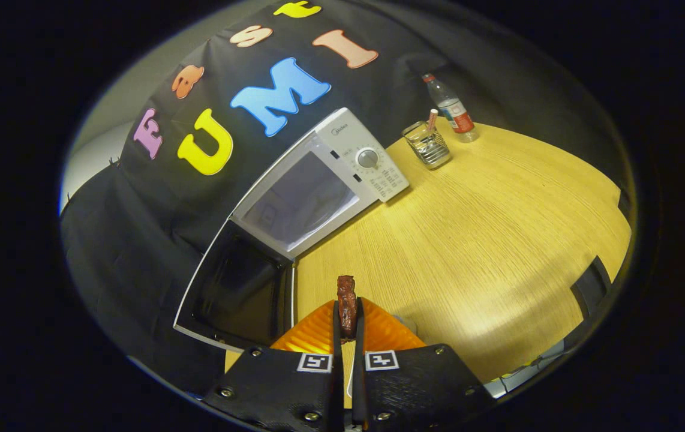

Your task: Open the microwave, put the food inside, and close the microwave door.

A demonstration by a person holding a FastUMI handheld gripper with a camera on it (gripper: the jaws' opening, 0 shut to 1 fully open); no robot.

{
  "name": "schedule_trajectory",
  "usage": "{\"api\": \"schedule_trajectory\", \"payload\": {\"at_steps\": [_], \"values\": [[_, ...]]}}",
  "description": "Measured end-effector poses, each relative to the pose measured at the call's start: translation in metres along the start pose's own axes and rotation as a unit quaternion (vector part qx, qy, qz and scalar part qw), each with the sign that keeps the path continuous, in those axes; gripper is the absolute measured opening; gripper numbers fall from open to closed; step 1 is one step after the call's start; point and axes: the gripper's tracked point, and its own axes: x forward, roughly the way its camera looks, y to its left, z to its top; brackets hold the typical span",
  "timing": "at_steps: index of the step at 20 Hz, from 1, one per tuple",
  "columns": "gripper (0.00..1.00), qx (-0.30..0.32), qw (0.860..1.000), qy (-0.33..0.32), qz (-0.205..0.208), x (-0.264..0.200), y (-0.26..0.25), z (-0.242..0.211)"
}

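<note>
The tongs [348, 327] pinch a dark piece of food [346, 303] between both fingers, above the desk [468, 240]. The microwave [324, 180] stands open far left; steer left into its cavity, keeping the squeeze firm.

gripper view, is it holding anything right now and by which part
Yes. The gripper is shut on the piece of food, a dark reddish-brown strip. Both fingers press its lower part, and its top sticks out ahead of them, toward the microwave with its door open.
</note>
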Motion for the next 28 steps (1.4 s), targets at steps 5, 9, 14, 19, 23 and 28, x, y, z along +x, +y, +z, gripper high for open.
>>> {"api": "schedule_trajectory", "payload": {"at_steps": [5,9,14,19,23,28], "values": [[0.06,-0.005,0.999,-0.01,0.031,0.028,0.03,0.026],[0.06,-0.008,0.999,-0.019,0.047,0.06,0.051,0.043],[0.06,-0.005,0.997,-0.038,0.069,0.097,0.076,0.064],[0.06,-0.011,0.996,-0.054,0.073,0.139,0.092,0.073],[0.06,-0.012,0.994,-0.07,0.082,0.172,0.102,0.083],[0.06,-0.039,0.992,-0.097,0.072,0.212,0.106,0.091]]}}
